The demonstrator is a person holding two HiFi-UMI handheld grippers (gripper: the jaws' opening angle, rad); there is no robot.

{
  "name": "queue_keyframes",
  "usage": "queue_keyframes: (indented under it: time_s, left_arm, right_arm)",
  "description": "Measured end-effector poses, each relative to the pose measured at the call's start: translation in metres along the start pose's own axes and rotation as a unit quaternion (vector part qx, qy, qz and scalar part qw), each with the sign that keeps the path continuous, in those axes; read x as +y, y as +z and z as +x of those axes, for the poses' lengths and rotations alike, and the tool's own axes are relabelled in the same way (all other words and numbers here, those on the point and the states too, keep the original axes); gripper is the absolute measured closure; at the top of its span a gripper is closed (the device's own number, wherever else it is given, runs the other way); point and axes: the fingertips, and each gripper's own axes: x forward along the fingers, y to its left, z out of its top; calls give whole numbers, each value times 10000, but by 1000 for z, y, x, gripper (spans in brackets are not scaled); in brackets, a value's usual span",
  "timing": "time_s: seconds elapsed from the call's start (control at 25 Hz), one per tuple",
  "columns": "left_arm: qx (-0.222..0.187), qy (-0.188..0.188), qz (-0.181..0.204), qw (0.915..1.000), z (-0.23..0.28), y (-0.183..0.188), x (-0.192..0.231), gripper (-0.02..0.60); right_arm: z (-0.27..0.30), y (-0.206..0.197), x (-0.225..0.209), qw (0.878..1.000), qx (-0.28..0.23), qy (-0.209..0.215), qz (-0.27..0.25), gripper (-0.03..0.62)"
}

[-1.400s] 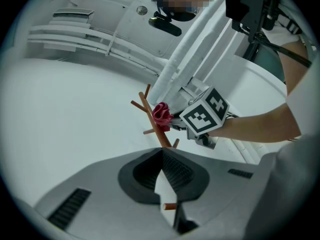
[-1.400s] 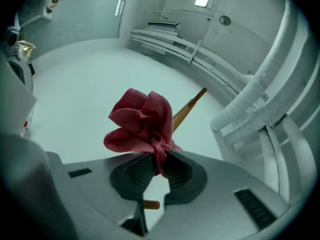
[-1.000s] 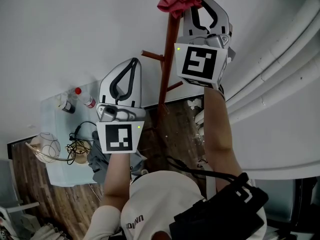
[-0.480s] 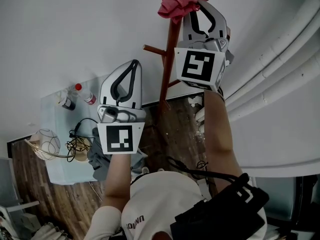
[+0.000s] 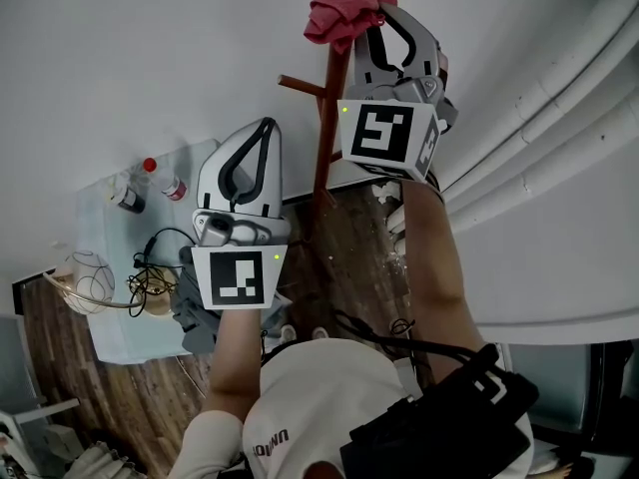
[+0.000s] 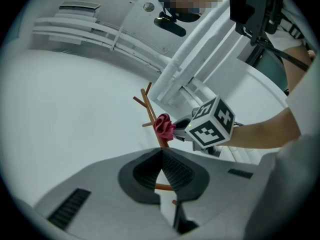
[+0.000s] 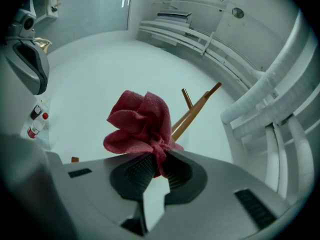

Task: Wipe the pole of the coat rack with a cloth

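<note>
Wiping looks under way: the right gripper [image 5: 377, 16], clamped on the red cloth [image 5: 341, 10] against the pole [image 5: 323, 158] just beyond its jaws, should next slide along it, the left gripper [image 5: 266, 126] closed and empty.

Cloth [image 7: 140, 126] between jaws of right gripper [image 7: 159, 165], bunched ahead of tips, touching pole [image 7: 192, 115]. Pole runs on beyond cloth, up and right of claw. Head view: pole between both claws, just left of right one. Left gripper [image 5: 262, 130] lower, apart from pole. Table [image 5: 100, 239] left of left claw, bottles [image 5: 165, 181] on it. Pipes [image 5: 544, 118] right of right claw.
</note>
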Motion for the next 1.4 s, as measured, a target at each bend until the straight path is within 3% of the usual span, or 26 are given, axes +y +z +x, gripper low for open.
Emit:
queue_keyframes:
  time_s: [1.4]
  left_arm:
    - [182,94,-93,9997,-15,-11,-1,569]
  right_arm:
    - [-28,-47,51,9974,527,472,-123,546]
